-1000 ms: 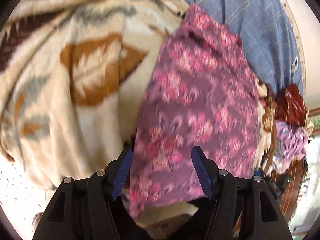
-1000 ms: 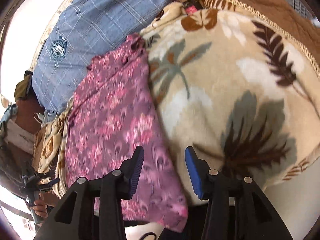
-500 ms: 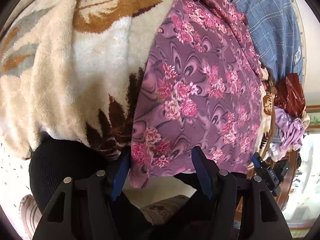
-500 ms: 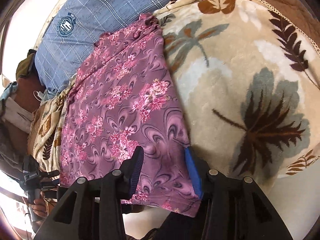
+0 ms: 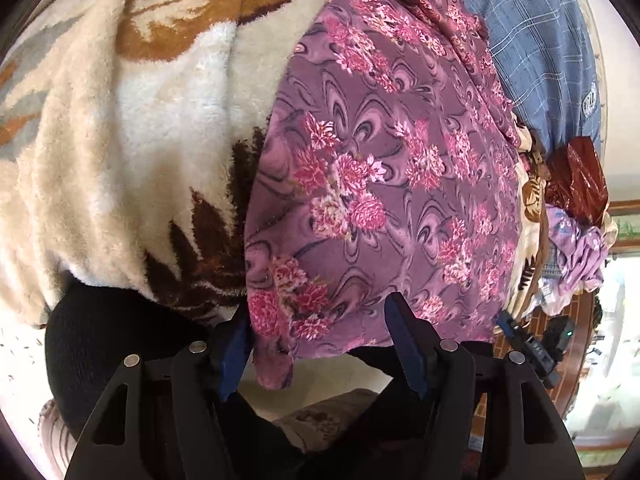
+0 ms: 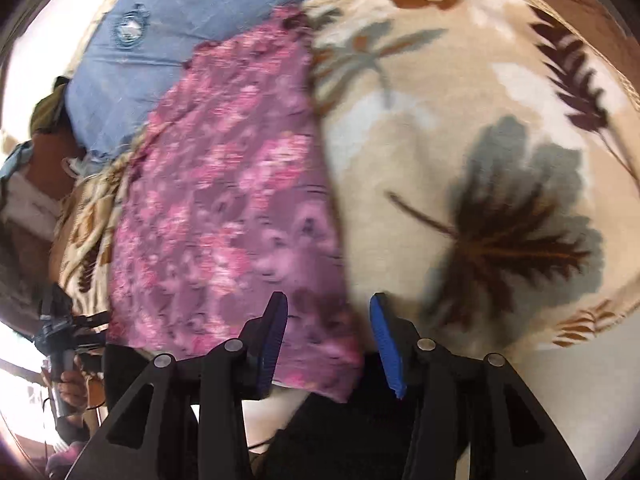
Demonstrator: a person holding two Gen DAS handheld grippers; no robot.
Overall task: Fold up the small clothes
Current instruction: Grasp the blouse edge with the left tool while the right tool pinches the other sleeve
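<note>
A purple garment with pink flowers [image 5: 392, 168] lies flat on a cream leaf-patterned blanket [image 5: 132, 128], and its near edge hangs over the bed's side. My left gripper [image 5: 320, 340] straddles its near left corner. The jaws are opening, and the cloth droops loose between the blue pads [image 5: 404, 344]. In the blurred right wrist view the same garment [image 6: 224, 208] runs up the left of the blanket [image 6: 460, 140]. My right gripper [image 6: 326, 332] stands open over the garment's near right corner, with the pads apart from the cloth.
A blue checked cloth [image 5: 536, 40] lies beyond the garment. A dark red bag [image 5: 580, 184] and a heap of lilac clothes [image 5: 576, 248] sit at the far right. A person's dark-clothed leg [image 5: 104, 332] is below the bed edge. A hand [image 6: 68, 388] holds the other gripper.
The left gripper has come down to the garment's near edge, and the corner now hangs between its fingers. The right wrist view has gone blurred, shifting slightly toward the right corner.
</note>
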